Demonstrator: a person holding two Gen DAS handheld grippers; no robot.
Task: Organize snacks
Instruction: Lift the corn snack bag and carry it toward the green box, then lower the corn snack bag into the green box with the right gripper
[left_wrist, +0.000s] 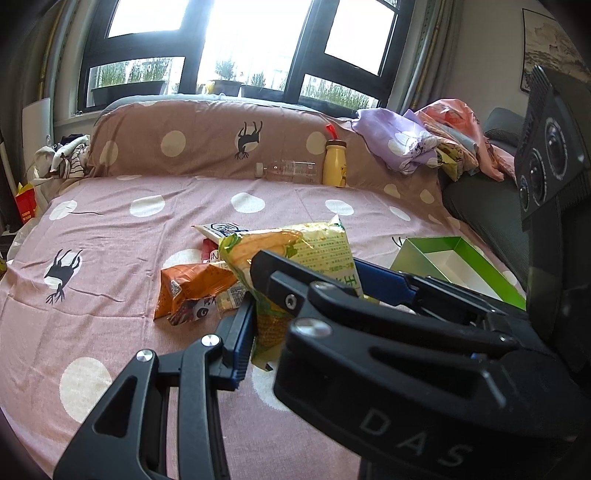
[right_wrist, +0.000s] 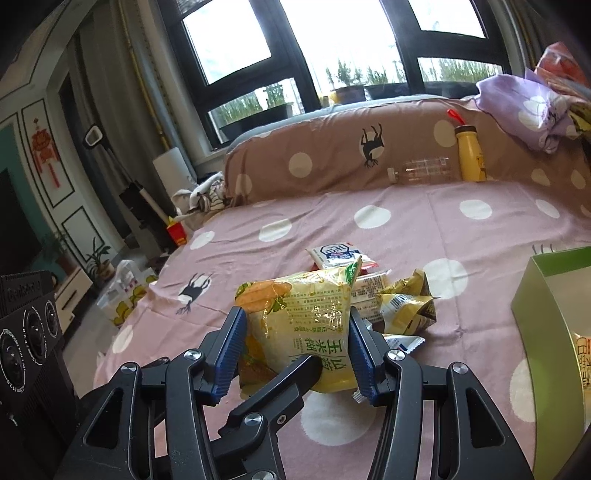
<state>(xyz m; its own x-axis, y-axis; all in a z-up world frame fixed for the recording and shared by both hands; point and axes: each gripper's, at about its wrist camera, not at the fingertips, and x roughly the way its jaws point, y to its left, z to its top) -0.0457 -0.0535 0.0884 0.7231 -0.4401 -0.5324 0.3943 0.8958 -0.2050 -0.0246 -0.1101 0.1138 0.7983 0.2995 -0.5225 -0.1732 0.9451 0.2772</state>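
Yellow-green foil is what we have between our jaws: the corn bag (right_wrist: 299, 325) stands upright in the right hand-held gripper (right_wrist: 297, 354), whose blue pads (right_wrist: 231, 350) are clamped on its two sides, with the bag's long axis running up and away from us. The left hand-held gripper (left_wrist: 306, 314) comes in across the bag's lower part; one of its fingers crosses in front of the bag in the right wrist view. Its jaws are nearly together, and we cannot tell for sure whether they pinch the bag's bottom edge or only rest against it.

The bag is lifted clear of the pile on the bed (left_wrist: 110, 229). Just beyond and below our right gripper lie the other snacks: an orange bag (left_wrist: 192, 291), a white packet (right_wrist: 336, 254) and small yellow packs (right_wrist: 406, 306). The green box (right_wrist: 546, 306) stands open to the right of the right gripper, close by, with one pack already inside it.

We judge the coming move turns on that: the box lies to the right, so the right hand is the nearer one and should carry the bag across, provided the left lets go first. The bag is puffy and slippery and may rotate in the grip.
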